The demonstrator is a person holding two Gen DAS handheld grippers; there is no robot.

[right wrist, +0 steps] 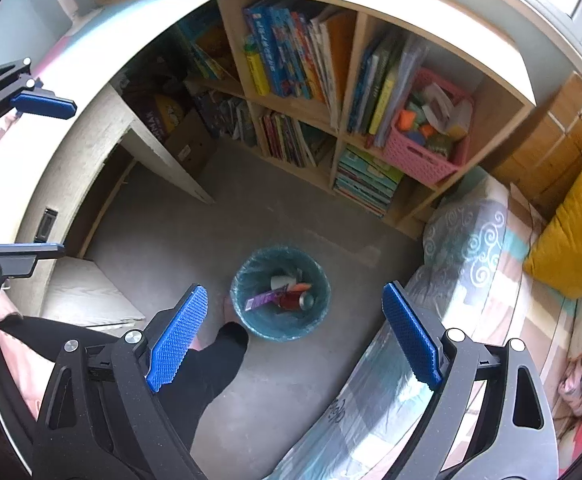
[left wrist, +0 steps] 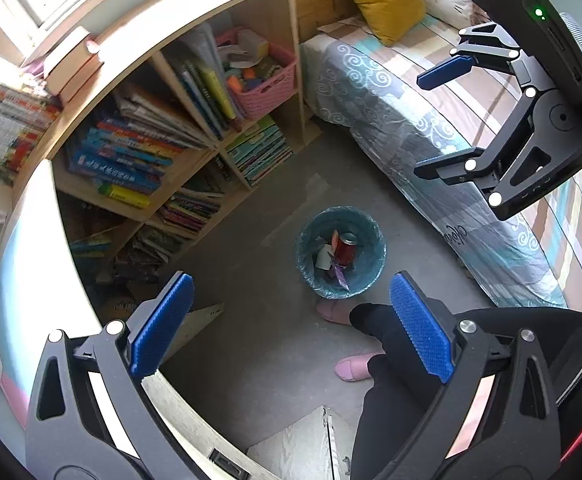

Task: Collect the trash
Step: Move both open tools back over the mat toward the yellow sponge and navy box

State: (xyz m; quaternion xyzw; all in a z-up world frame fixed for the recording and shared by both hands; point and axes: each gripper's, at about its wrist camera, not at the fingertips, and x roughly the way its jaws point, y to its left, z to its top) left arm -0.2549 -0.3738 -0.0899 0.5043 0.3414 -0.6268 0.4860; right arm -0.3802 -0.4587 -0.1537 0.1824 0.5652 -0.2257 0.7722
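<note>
A round teal-lined trash bin stands on the grey floor below both grippers. Inside it lie a red can, a purple wrapper and white paper. My left gripper hangs high above the bin, open, with nothing between its blue pads. My right gripper is also open and empty over the bin. Each gripper shows in the other's view: the right gripper at the upper right, the left gripper at the left edge.
A wooden bookshelf full of books, with a pink basket, stands behind the bin. A bed with a patterned cover and yellow pillow lies beside it. A desk edge is opposite. The person's dark-trousered legs and pink slippers stand near the bin.
</note>
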